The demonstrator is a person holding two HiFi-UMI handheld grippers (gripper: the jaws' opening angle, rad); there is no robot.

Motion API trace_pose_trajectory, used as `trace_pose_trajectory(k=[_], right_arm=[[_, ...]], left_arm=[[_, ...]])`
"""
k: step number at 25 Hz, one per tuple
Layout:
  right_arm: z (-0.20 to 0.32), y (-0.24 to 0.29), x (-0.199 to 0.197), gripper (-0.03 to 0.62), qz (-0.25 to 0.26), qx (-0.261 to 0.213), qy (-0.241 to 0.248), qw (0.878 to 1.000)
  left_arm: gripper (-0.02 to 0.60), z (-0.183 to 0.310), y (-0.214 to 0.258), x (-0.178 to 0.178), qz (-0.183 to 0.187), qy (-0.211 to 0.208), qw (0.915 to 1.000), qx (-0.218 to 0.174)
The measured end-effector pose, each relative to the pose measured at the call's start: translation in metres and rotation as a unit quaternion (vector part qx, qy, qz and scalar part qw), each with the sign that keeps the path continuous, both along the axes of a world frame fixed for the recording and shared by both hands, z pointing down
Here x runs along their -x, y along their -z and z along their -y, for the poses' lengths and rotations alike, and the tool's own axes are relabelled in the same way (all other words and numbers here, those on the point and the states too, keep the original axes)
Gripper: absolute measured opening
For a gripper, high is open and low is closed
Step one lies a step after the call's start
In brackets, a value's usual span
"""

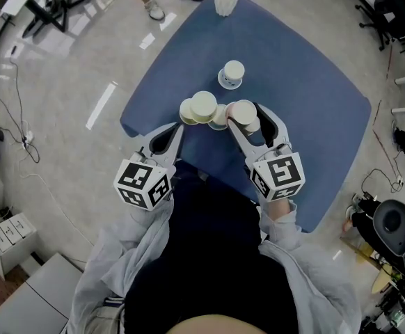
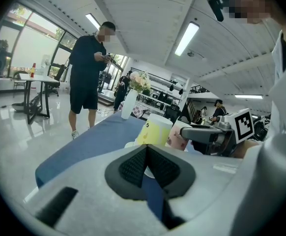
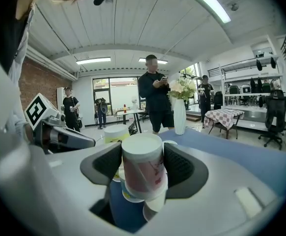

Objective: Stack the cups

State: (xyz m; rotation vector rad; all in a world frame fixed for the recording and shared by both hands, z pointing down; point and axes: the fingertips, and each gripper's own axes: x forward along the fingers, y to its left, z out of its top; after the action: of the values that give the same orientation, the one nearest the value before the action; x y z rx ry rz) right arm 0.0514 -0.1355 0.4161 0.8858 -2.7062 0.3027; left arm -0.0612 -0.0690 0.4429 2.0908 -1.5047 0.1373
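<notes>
In the head view, I am pinching the pink-printed cup in my right gripper over the near part of the blue table. The yellow cup is standing just beside it on my left, in a tight cluster of cups. My left gripper is pointing at that cluster from the near left. One more cup is standing apart, farther out.

In the left gripper view, my jaws are pressing together on nothing. The yellow cup is sitting dead ahead, upright with its base up.

In the right gripper view, my pads are squeezing the pink-printed cup by its sides, its base up and its long axis near upright. The yellow cup is lying beyond and to the left. So I am judging that the right hand's carry needs a lift, then a leftward shift over it.
</notes>
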Motion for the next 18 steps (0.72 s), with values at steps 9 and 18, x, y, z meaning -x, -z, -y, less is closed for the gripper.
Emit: trace_pose_trajectory(k=[9,18], right_arm=[[-0.004,0.001,0.003,0.324,0.008,0.000,0.007,1.000],[-0.001,0.039,-0.013,0.419,0.083,0.000,0.009,0.997]], left_arm=[[-0.002,0.003,0.001,-0.004,-0.002,-0.004,1.0000,-0.003],[-0.002,0.009,0.008,0.005,0.006,0.006,0.9999,-0.013]])
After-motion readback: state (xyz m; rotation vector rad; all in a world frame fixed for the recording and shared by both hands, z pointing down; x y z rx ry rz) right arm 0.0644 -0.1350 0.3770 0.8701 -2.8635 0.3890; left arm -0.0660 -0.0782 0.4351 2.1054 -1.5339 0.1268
